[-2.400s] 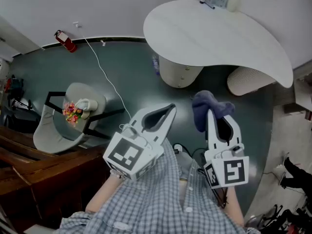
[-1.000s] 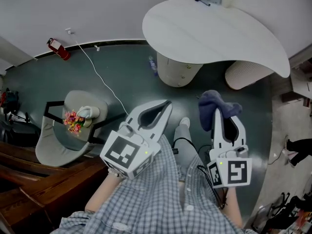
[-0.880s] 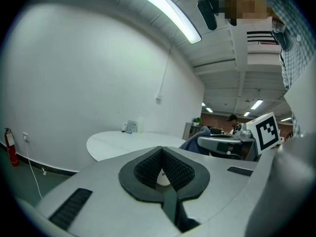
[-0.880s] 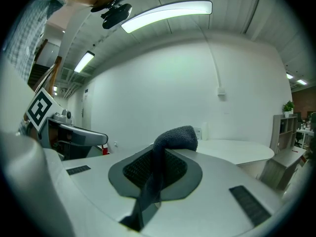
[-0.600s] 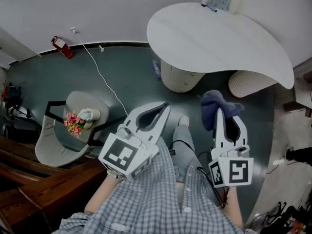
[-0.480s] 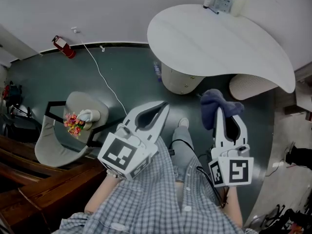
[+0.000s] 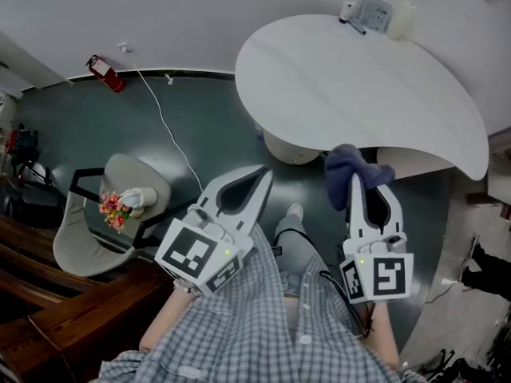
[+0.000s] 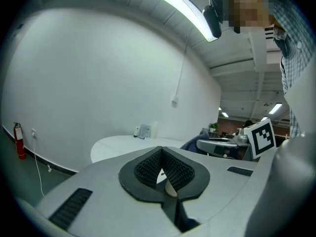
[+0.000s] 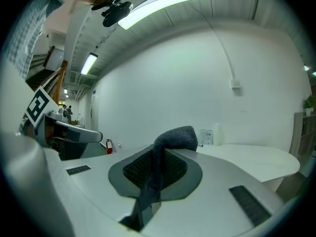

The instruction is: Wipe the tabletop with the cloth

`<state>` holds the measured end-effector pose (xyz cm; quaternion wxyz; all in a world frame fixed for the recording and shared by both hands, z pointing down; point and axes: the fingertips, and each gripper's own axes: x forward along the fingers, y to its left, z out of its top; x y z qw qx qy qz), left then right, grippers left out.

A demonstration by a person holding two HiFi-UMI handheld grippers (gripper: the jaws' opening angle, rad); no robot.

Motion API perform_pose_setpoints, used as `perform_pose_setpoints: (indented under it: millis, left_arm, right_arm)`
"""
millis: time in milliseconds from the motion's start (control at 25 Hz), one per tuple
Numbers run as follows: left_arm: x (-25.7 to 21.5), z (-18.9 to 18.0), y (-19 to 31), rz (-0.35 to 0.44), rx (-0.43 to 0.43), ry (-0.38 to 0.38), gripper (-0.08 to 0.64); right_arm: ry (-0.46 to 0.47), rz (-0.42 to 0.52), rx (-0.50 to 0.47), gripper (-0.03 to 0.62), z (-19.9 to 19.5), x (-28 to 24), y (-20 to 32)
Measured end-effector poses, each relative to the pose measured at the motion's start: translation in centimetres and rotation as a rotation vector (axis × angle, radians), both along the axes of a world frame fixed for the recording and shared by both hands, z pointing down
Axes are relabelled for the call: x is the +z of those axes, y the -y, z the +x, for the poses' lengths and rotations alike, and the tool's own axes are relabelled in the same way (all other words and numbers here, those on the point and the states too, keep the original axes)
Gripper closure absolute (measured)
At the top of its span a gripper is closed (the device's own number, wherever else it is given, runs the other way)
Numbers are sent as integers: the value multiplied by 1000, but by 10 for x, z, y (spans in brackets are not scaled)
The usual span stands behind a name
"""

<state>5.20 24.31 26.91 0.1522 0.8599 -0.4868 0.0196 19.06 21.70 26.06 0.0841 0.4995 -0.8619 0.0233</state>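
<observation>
two grey-white grippers are held out above a dark green floor [image 7: 200, 126], just ahead of a checked shirt [image 7: 263, 325]. beyond them spreads the white kidney-shaped tabletop [image 7: 359, 78], smooth and bare except for a small boxy device [image 7: 374, 10] and a pale cylinder [image 7: 406, 18] at its far edge, against the plain white wall [image 7: 200, 6]. only a sliver of its rounded pale base [image 7: 289, 146] shows under the near rim. at the wall's foot stands a red fire extinguisher [image 7: 102, 72]. a white cable [image 7: 164, 114] trails across the floor toward a grey round-backed chair [image 7: 88, 238] holding a bunch of coloured things too small to identify. dark wooden furniture [image 7: 48, 294] fills the lower left.

the left gripper [image 7: 263, 174] has its jaws brought together at the tips with nothing between them. the right gripper [image 7: 356, 183] is clamped on the dark blue cloth [image 7: 351, 170], which bunches above the jaw tips. in the head view the cloth overlaps the tabletop's near edge; in the right gripper view the tabletop lies beyond it, so the cloth is not resting on the surface.

compared with the earlier frames, the tabletop sits closer and larger. its base, then plainly visible, is now mostly tucked under the top, and the cloth, then seen against the floor, now reaches the rim. both grippers keep the same grip.
</observation>
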Motion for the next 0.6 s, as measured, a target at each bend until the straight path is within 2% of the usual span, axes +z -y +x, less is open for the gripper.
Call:
perform_pose_setpoints:
  millis: [600]
  left_arm:
    - [5, 46, 98, -21, -50, 9, 555]
  right_arm:
    - [-27, -33, -19, 569, 63, 21, 114]
